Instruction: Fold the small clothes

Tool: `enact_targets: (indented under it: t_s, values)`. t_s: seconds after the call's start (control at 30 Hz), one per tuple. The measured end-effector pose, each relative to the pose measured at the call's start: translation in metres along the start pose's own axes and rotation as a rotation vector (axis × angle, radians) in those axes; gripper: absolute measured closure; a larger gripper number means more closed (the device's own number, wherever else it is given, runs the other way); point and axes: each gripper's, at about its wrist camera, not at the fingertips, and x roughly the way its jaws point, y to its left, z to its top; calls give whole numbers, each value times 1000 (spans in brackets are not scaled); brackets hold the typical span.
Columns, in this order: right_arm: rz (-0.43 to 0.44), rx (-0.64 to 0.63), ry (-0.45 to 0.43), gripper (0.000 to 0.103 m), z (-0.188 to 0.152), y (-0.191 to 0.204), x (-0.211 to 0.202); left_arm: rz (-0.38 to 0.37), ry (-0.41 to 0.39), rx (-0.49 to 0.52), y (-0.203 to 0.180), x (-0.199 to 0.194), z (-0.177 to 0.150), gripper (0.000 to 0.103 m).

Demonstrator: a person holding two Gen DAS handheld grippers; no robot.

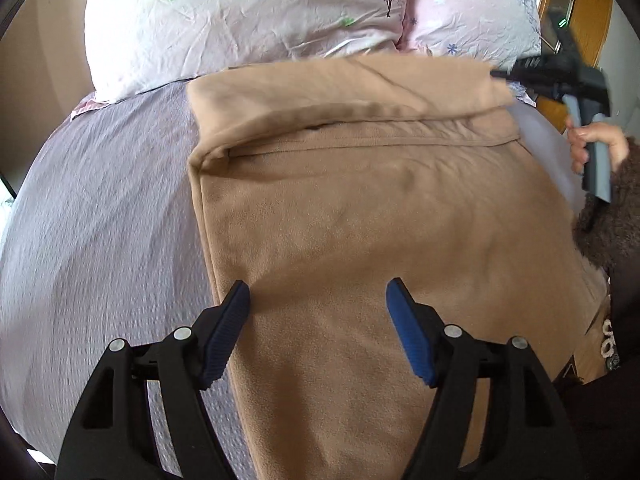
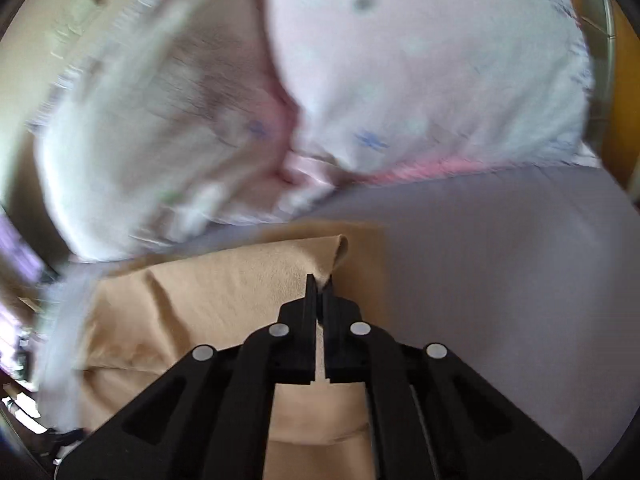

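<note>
A tan fleece garment [image 1: 360, 216] lies flat on the lilac bed sheet [image 1: 100, 220], its far end folded back toward me. My left gripper [image 1: 318, 292] is open and empty, hovering over the garment's near part by its left edge. My right gripper [image 2: 320, 286] is shut on the far right corner of the tan garment [image 2: 224, 304] and holds that edge lifted. In the left wrist view the right gripper [image 1: 516, 72] shows at the far right, held by a hand, pinching the folded flap.
Two white and pink floral pillows [image 1: 248, 20] lie at the head of the bed, just beyond the garment. A wooden headboard [image 1: 592, 12] stands at the far right. A brown fuzzy sleeve [image 1: 608, 232] is at the right edge.
</note>
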Motion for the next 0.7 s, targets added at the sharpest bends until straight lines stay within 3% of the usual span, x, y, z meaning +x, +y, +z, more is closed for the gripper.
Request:
enact_targets:
  t_s: [0.07, 0.1, 0.13, 0.23, 0.27, 0.33, 0.43, 0.53, 0.7]
  values:
    - [-11, 59, 78, 85, -9, -19, 7, -31, -9, -26, 4, -9, -5, 32]
    - [28, 105, 68, 73, -15, -30, -3, -73, -29, -48, 9, -18, -9, 32]
    - [82, 130, 36, 57, -24, -39, -20, -93, -45, -60, 11, -27, -13, 32]
    - [282, 123, -43, 36, -57, -64, -76, -165, -115, -101, 28, -61, -35, 29]
    - [347, 112, -46, 34, -69, -69, -89, -195, -136, -116, 35, -73, -46, 20]
    - [477, 74, -35, 27, -110, -85, -121, -241, -172, -142, 48, -93, -73, 13]
    - [588, 20, 26, 24, -166, -95, -155, -299, -165, -174, 57, -102, -107, 13]
    - [607, 4, 128, 22, -236, -121, -176, -353, -123, -222, 62, -95, -141, 13]
    - [581, 119, 234, 22, -282, -148, -148, -360, -62, -301, 65, -63, -161, 13]
